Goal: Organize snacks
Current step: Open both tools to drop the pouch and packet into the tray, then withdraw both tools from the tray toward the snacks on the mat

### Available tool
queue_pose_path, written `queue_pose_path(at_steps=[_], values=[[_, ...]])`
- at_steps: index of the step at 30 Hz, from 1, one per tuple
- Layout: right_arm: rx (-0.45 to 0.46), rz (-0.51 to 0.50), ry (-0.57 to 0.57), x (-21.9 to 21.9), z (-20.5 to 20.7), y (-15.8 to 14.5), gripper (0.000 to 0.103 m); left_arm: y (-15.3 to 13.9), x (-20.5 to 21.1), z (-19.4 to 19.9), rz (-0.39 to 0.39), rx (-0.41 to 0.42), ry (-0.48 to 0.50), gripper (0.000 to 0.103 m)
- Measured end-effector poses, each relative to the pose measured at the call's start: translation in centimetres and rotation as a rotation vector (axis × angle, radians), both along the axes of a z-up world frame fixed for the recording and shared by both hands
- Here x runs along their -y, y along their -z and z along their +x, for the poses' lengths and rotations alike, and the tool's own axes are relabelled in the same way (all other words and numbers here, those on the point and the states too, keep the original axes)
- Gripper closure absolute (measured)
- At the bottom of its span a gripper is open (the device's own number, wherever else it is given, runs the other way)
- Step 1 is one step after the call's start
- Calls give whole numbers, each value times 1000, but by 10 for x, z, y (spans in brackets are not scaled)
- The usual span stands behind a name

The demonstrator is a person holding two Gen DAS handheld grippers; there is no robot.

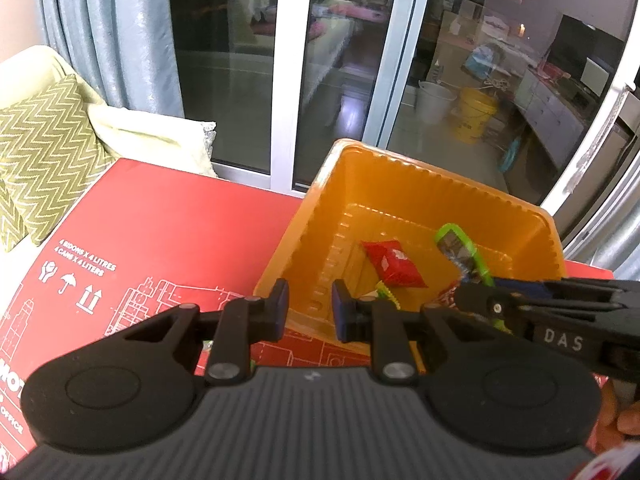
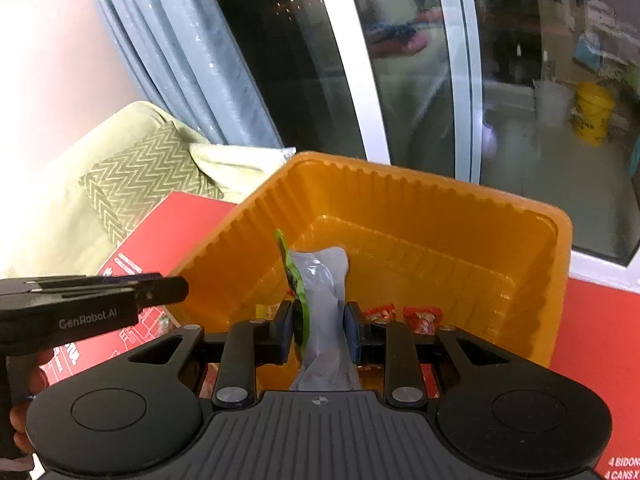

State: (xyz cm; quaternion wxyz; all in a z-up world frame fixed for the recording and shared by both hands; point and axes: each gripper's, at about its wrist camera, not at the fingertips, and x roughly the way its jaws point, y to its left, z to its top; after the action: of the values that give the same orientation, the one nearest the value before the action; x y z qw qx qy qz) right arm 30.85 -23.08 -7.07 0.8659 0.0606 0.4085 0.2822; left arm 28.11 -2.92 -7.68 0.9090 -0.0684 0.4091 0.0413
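Right tool [image 2: 316, 330] is clamped on a green-edged snack packet [image 2: 320, 280], fingers pinching its flat sides. The packet's long axis runs forward and up from the tool, top end over the orange tray [image 2: 420, 196]. From the left wrist view the same packet [image 1: 460, 246] sits above the tray's right half, with the right tool reaching in over the near-right rim.

Left tool [image 1: 306, 310] is part open and holds nothing, fingertips just short of the tray's near wall, hovering over the red cardboard box [image 1: 160, 220] serving as desk.

Inside the tray: a red snack packet [image 1: 394, 266] lies flat mid-floor, and a yellow-green one [image 1: 386, 294] sits near the front wall. More red wrappers [image 2: 422, 316] show just right of my right tool.

Key relation: the drop zone is directly below and ahead of the held packet, so the right side does the job. I'd judge a plain release is enough. The far half of the tray floor is bare, so there's plenty of room. Walls are ribbed and tall, so spill risk looks low. Only watch item: the right tool is close over the rim, so pull back up, not sideways.
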Motion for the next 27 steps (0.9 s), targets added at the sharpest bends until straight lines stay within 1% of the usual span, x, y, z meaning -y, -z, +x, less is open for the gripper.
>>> queue_pose_path(at_steps=[4,8,11,13,15,27], values=[[10,-30,8,-7,1,-1,76,-2,-2,-5,-5,0,-4,83],[9,-32,0,-7,-2,-4,76,-4,-3,-10,-14,0,-9,82],[7,-36,-2,-6,-5,-6,73,-6,-2,-15,-16,0,-9,82],[6,-37,0,-5,-9,-8,60,-7,-1,-18,-17,0,-12,81],[14,-35,8,-2,-13,-12,56,-10,-1,-22,-19,1,-15,80],[35,-33,13,15,-50,-32,54,-21,13,-60,-16,9,-20,78]])
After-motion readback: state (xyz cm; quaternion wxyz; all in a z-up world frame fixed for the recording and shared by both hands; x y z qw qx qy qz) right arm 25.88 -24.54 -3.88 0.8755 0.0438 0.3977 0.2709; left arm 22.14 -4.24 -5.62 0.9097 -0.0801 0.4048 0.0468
